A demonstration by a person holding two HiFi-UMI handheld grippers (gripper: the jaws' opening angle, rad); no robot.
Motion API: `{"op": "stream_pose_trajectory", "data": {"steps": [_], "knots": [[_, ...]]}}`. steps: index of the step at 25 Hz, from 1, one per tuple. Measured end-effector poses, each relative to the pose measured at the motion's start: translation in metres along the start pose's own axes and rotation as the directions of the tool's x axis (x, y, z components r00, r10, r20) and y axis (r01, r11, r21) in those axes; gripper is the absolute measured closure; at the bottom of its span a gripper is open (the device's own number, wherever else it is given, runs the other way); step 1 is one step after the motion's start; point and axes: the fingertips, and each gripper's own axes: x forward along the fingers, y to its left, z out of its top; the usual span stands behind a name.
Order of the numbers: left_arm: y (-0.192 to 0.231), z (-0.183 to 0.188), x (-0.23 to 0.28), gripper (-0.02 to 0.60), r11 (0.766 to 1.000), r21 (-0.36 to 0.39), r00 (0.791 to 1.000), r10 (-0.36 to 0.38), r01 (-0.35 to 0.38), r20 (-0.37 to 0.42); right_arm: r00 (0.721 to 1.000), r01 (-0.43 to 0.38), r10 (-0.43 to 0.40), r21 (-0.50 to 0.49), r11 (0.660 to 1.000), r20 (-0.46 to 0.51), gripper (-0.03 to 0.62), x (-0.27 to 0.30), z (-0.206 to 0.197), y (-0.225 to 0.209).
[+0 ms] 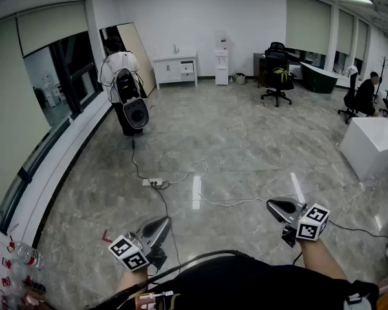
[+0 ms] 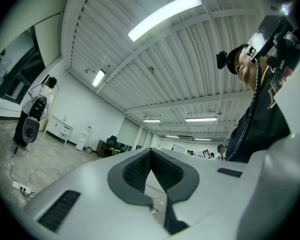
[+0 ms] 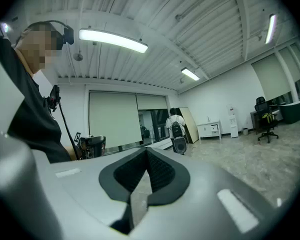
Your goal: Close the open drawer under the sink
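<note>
The sink cabinet (image 1: pixel 175 69) is a low white unit against the far wall, left of a water dispenser (image 1: pixel 221 61), with a tap on its top. One drawer (image 1: pixel 187 65) on its right half reads darker than the white fronts around it. At this range it cannot be told how far the drawer stands out. In the right gripper view the same cabinet (image 3: pixel 210 129) appears small, beyond a person wearing a backpack (image 3: pixel 176 129).

Both grippers are held low, just ahead of the operator's torso, over bare marble floor (image 1: pixel 246 141) and well apart from the cabinet.

- Left gripper (image 1: pixel 163 221): points forward and inward. Jaws are clenched tip to tip (image 2: pixel 150 151) with nothing between them.
- Right gripper (image 1: pixel 272 205): points inward toward the left gripper. Jaws are pressed together at the tips (image 3: pixel 146 151) and hold nothing.

The two forearms enter from the bottom edge, each behind its gripper's marker cube. A power strip (image 1: pixel 152 182) with trailing cables lies on the floor between the grippers and the cabinet.
</note>
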Motion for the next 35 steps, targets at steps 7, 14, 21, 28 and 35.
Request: {"op": "stream_pose_trajectory", "data": {"steps": [7, 14, 21, 28, 35], "knots": [[0.000, -0.003, 0.011, 0.581, 1.000, 0.005, 1.000, -0.015, 0.015, 0.006, 1.000, -0.005, 0.005, -0.016, 1.000, 0.023, 0.599, -0.003, 0.008, -0.008], [-0.002, -0.007, 0.021, 0.581, 1.000, 0.000, 1.000, -0.030, 0.030, 0.000, 1.000, 0.010, -0.009, -0.016, 1.000, 0.029, 0.599, -0.008, 0.009, -0.015], [-0.012, -0.012, 0.036, 0.581, 0.999, 0.003, 0.999, -0.046, 0.046, -0.009, 0.998, 0.021, -0.026, 0.081, 0.997, 0.061, 0.597, -0.025, 0.006, -0.031], [-0.034, -0.021, 0.066, 0.581, 0.998, -0.001, 0.997, -0.069, 0.069, -0.034, 0.996, 0.011, -0.019, 0.090, 0.996, 0.086, 0.597, -0.054, 0.008, -0.044], [-0.068, -0.038, 0.106, 0.581, 0.997, -0.010, 0.996, -0.082, 0.082, -0.044, 0.994, 0.019, -0.032, 0.118, 0.993, 0.103, 0.597, -0.105, 0.004, -0.069]]}}
